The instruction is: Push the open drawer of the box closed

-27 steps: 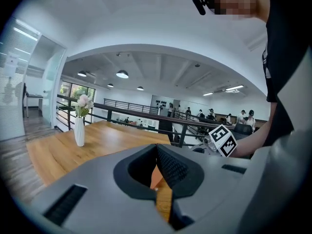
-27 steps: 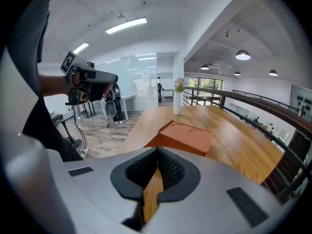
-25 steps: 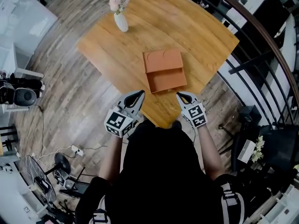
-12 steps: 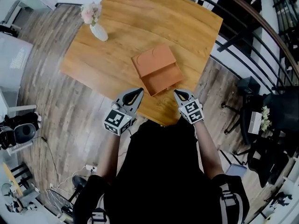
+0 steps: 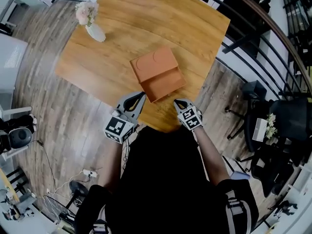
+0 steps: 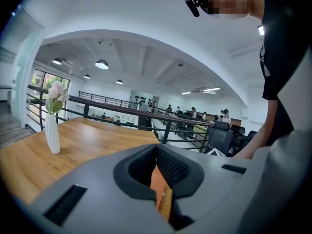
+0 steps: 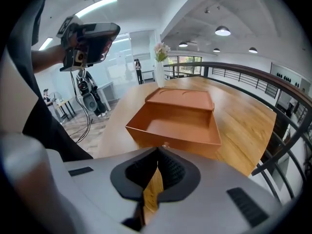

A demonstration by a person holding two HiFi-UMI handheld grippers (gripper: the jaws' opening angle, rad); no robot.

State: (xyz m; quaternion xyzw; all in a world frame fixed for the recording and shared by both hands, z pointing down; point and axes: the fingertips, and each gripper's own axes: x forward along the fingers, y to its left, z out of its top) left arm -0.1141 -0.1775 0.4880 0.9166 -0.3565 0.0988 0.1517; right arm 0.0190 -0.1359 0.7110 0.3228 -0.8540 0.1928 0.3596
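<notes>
Right tongs (image 7: 156, 151) closed, facing open, empty orange drawer (image 7: 178, 128).

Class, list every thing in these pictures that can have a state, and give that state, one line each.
drawer: open, pulled out of the box, empty.
box: lying flat on the table.
left gripper: jaws shut, holding nothing.
right gripper: jaws shut, holding nothing, pointed at the drawer front.
vase: upright, holding flowers.
</notes>
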